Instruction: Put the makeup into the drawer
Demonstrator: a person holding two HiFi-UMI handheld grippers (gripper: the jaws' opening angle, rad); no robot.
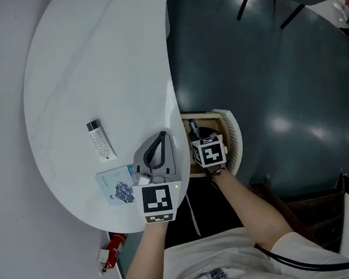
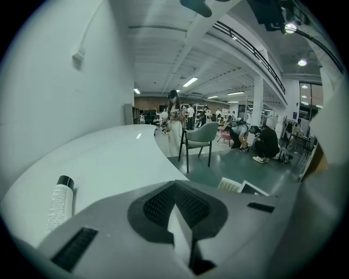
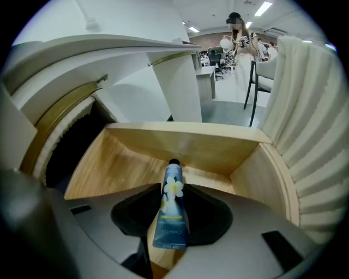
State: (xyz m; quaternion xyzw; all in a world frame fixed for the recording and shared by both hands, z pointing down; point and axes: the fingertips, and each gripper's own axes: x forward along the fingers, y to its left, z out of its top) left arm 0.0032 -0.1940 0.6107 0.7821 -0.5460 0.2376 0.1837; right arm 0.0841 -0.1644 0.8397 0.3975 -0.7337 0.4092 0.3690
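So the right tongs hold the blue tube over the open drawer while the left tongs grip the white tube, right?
No: the left tongs are shut on nothing. The white tube lies on the table, as the left gripper view shows. The rest stands.

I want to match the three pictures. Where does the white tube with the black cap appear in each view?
Head view: the white tube lies on the white table, left of centre.
Left gripper view: lower left, on the table.
Right gripper view: not in it.
Shared landmark: the white table's curved edge.
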